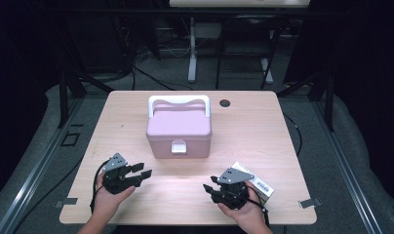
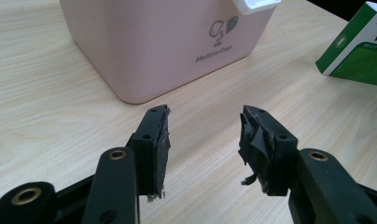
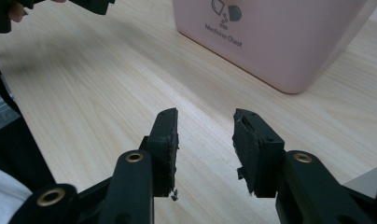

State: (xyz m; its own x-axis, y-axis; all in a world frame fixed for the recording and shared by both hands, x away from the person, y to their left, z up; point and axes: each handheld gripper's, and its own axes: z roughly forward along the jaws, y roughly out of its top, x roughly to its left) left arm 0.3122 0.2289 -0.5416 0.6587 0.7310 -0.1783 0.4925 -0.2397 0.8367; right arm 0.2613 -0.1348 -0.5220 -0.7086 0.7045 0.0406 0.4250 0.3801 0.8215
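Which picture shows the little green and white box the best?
The left gripper view: the green and white box sits close at the right edge, its green faces and print clear. The high view shows it small, partly hidden behind the right gripper. The right gripper view faces the pink chest instead.

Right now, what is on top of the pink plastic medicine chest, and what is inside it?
The pink plastic medicine chest carries a white handle on its closed lid; a white latch sits at front. The lid hides its contents.

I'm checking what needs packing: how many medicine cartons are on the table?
1: a green-and-white carton lies near the table's front right edge, just behind the right gripper, right of the pink medicine chest. The chest is closed, so more may be hidden inside.
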